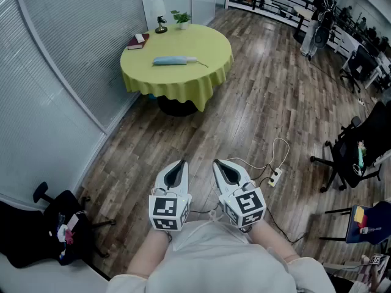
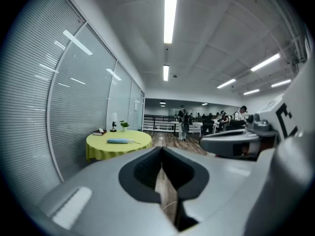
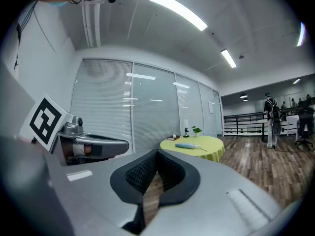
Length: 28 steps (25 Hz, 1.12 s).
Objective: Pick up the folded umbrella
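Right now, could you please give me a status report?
Both shut, empty: left gripper, right gripper. The folded umbrella on yellow table, far ahead. A power strip on floor, right of path.

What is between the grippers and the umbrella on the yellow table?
Only bare wooden floor, then the near edge of the yellow tablecloth. The head view shows it: the umbrella lies far from the left gripper and right gripper.

Head camera: high up, facing steeply down past left gripper [image 1: 181, 164] and right gripper [image 1: 218, 164] onto brown wood-plank floor [image 1: 263, 102]. Gripper cameras: low behind own jaws, near level, facing forward. All three views share the distant round table with yellow-green cloth [image 1: 204, 47].
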Each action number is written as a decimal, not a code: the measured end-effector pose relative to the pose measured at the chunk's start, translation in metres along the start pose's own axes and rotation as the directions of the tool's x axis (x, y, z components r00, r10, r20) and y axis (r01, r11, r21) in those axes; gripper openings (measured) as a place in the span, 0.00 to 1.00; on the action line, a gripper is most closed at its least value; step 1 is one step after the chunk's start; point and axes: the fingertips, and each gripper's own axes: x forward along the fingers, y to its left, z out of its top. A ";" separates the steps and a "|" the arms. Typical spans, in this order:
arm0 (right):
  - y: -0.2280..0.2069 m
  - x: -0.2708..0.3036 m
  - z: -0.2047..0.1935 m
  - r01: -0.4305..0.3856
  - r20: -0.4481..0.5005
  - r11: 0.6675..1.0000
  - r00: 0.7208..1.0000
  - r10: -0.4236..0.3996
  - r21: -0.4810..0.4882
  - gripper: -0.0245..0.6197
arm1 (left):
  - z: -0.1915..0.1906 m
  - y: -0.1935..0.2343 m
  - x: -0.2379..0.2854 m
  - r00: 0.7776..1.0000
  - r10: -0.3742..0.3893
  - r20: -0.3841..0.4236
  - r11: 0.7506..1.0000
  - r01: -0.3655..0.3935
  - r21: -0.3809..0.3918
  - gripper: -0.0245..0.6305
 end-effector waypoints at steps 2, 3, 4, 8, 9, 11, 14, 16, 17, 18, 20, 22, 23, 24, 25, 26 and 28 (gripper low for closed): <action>-0.002 -0.001 0.000 0.000 -0.002 1.000 1.000 0.000 0.001 0.04 | 0.000 -0.002 0.001 1.000 -0.001 -0.005 1.000 0.001 -0.001 0.05; -0.002 -0.001 0.000 -0.001 -0.003 1.000 1.000 0.001 0.001 0.04 | 0.000 -0.003 0.002 1.000 -0.001 -0.007 1.000 0.001 0.000 0.05; -0.003 -0.001 0.000 -0.002 -0.004 1.000 1.000 0.002 0.002 0.04 | -0.001 -0.004 0.002 1.000 0.000 -0.009 1.000 0.000 0.000 0.05; -0.003 -0.002 -0.004 0.000 -0.012 1.000 1.000 0.000 0.010 0.04 | -0.004 -0.006 0.004 1.000 -0.005 -0.017 1.000 0.006 0.001 0.05; -0.004 -0.002 -0.005 0.002 -0.015 1.000 1.000 -0.002 0.014 0.04 | -0.005 -0.007 0.004 1.000 -0.008 -0.020 1.000 0.008 0.000 0.05; -0.003 -0.003 -0.009 0.000 -0.025 1.000 1.000 0.001 0.025 0.04 | -0.007 -0.009 0.004 1.000 -0.013 -0.025 1.000 0.013 -0.001 0.05; -0.002 -0.004 -0.015 -0.006 -0.030 1.000 1.000 0.007 0.011 0.04 | -0.011 -0.012 0.006 0.999 -0.022 -0.033 1.000 0.021 -0.005 0.05; -0.003 -0.005 -0.019 -0.007 -0.034 1.000 0.999 0.007 0.004 0.04 | -0.016 -0.014 0.009 0.999 -0.028 -0.043 1.000 0.028 -0.010 0.05; -0.003 -0.005 -0.021 -0.009 -0.039 1.000 0.999 0.010 0.011 0.04 | -0.018 -0.015 0.010 0.998 -0.030 -0.048 1.000 0.029 -0.012 0.05; -0.004 -0.005 -0.024 -0.012 -0.046 1.000 0.999 0.013 0.022 0.04 | -0.020 -0.015 0.010 0.998 -0.030 -0.053 0.999 0.029 -0.015 0.05; -0.005 -0.005 -0.029 -0.018 -0.061 0.999 0.998 0.021 0.039 0.04 | -0.023 -0.013 0.011 0.998 -0.028 -0.056 0.999 0.027 -0.024 0.05; -0.006 -0.001 -0.036 -0.036 -0.086 0.999 0.996 0.038 0.031 0.04 | -0.028 -0.009 0.015 0.998 -0.026 -0.062 0.999 0.023 -0.046 0.05; -0.005 0.004 -0.041 -0.053 -0.107 0.998 0.993 0.055 0.021 0.04 | -0.031 -0.006 0.019 0.997 -0.029 -0.071 0.998 0.024 -0.062 0.05; -0.003 0.009 -0.046 -0.073 -0.131 0.997 0.989 0.074 0.014 0.04 | -0.034 -0.004 0.023 0.996 -0.035 -0.082 0.996 0.029 -0.079 0.05; -0.001 0.015 -0.051 -0.091 -0.152 0.996 0.984 0.091 0.010 0.04 | -0.037 -0.001 0.028 0.995 -0.044 -0.090 0.995 0.036 -0.093 0.05; 0.000 0.021 -0.055 -0.102 -0.167 0.995 0.981 0.103 0.010 0.04 | -0.038 0.002 0.033 0.994 -0.053 -0.094 0.994 0.043 -0.101 0.05; -0.002 0.037 -0.058 -0.109 -0.181 0.994 0.977 0.109 0.014 0.04 | -0.040 0.011 0.046 0.993 -0.062 -0.098 0.994 0.053 -0.099 0.05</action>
